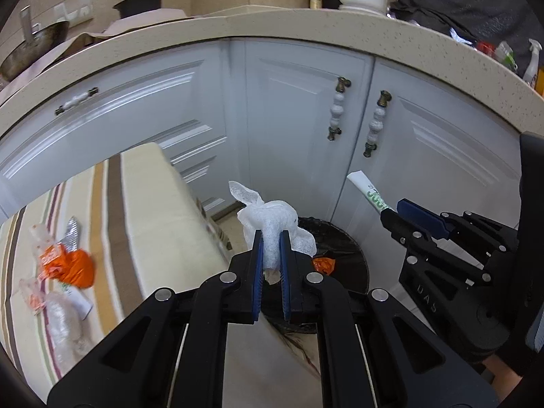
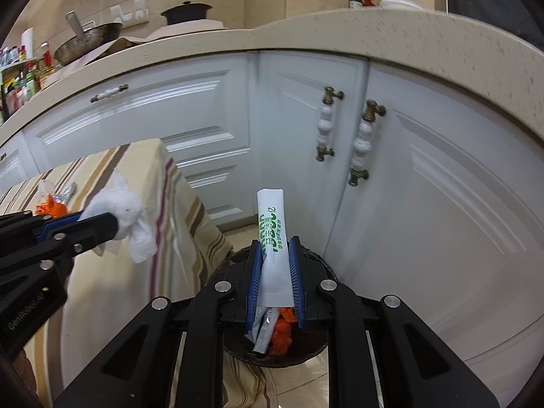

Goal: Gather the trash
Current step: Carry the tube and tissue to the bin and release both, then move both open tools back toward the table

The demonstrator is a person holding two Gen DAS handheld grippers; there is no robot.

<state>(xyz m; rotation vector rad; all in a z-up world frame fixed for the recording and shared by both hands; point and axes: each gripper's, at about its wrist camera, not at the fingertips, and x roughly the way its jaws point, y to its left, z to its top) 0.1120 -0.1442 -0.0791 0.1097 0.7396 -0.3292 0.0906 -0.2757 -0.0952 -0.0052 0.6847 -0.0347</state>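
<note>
My left gripper is shut on a crumpled white foam wrap and holds it above the near rim of a black trash bin. In the right wrist view the left gripper holds the foam wrap beside the table edge. My right gripper is shut on a white packet with green print, right above the bin. The right gripper and its packet also show in the left wrist view. Orange wrappers lie in the bin.
A table with a striped cloth stands at the left, carrying an orange wrapper, clear plastic bags and a foil piece. White cabinet doors under a beige counter stand close behind the bin.
</note>
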